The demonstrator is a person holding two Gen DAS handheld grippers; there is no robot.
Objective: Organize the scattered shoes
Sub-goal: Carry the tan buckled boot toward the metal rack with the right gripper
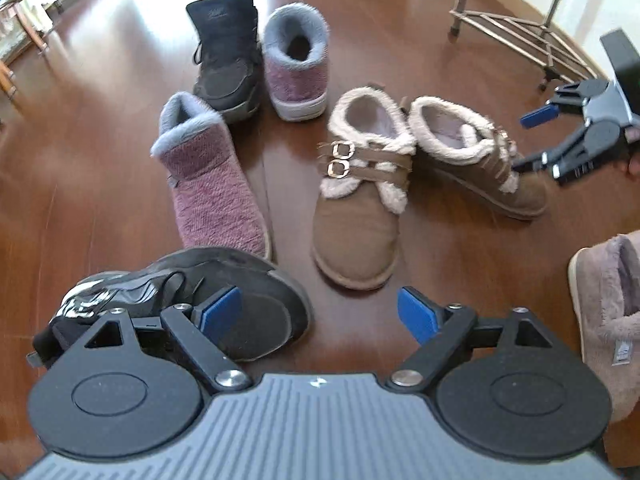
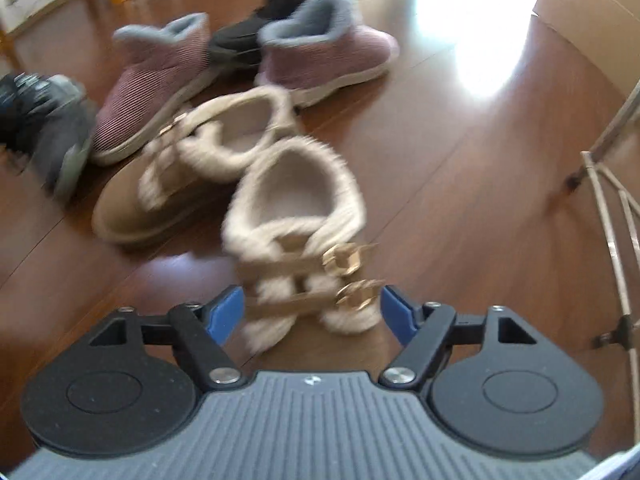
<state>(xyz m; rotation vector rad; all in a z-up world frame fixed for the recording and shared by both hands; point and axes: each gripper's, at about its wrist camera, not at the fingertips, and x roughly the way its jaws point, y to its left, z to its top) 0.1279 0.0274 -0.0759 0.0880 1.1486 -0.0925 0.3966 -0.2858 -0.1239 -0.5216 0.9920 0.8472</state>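
- The wooden floor [image 1: 440,240] carries every shoe; the two brown fur-lined shoes sit side by side at its middle, so that pair reads as matched, and the step in hand looks like the right gripper [image 2: 312,312] letting go of the right brown shoe [image 2: 296,216] cleanly.
- That shoe lies between the right gripper's blue fingers [image 2: 226,312], which stand wide, with a gap visible on each side of its strapped front; nothing is held; a good release probably means lifting straight away so the gold buckles [image 2: 352,276] do not snag a pad and drag the shoe out of line.
- The left brown shoe [image 1: 360,216] touches its partner at the fur collar, toes splayed a little apart; a nudge could square them.
- The left gripper [image 1: 320,312] hovers above the floor with fingers wide and empty; the black sneaker [image 1: 224,304] lies on its side just under its left finger and seems the natural next pick.
- The near pink boot [image 1: 216,200] stands just beside that sneaker and crowds any approach from above it.
- The far pink boot [image 1: 296,72] and the second black shoe [image 1: 228,60] stand touching, mismatched.
- A grey plush slipper [image 1: 608,320] lies at the right edge.
- A metal rack [image 1: 520,28] stands beyond the shoes, well apart from them.
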